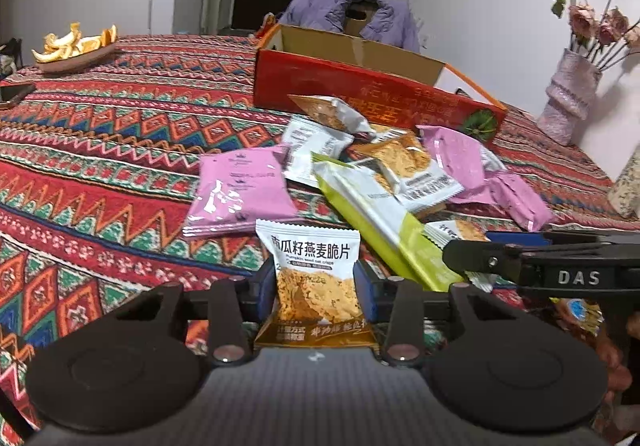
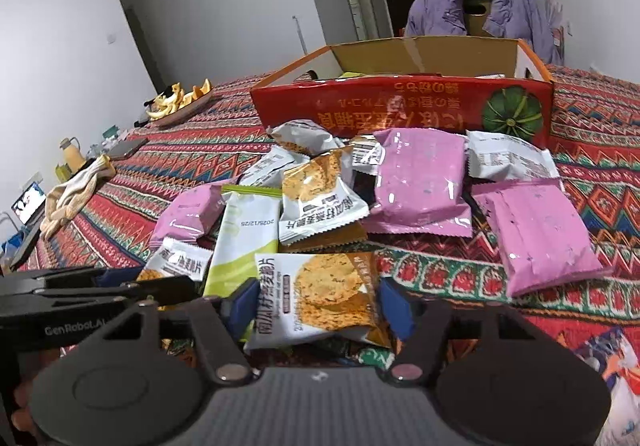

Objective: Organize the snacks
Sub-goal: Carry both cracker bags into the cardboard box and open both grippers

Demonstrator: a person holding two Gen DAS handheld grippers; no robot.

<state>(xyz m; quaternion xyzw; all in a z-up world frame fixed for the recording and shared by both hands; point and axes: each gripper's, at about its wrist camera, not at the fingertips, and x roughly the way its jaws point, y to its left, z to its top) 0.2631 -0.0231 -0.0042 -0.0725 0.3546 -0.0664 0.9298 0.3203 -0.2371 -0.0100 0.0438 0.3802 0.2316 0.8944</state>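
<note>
A pile of snack packets lies on the patterned tablecloth in front of an open red cardboard box (image 1: 360,85) (image 2: 400,105). The pile has pink packets (image 1: 240,189) (image 2: 420,185), a green-and-white packet (image 1: 372,217) (image 2: 244,230) and several white oat-crisp packets. My left gripper (image 1: 316,278) is shut on an upright white oat-crisp packet (image 1: 310,270), held above the table. My right gripper (image 2: 316,302) is shut on another oat-crisp packet (image 2: 316,298) lying sideways between the blue pads. Each gripper shows at the edge of the other's view.
A plate of orange peels (image 1: 76,45) (image 2: 176,105) sits at the far left of the table. A vase of dried roses (image 1: 568,93) stands at the right edge. A phone (image 1: 14,93) and a cloth (image 2: 76,193) lie at the left. A chair with a purple jacket (image 2: 480,13) stands behind the box.
</note>
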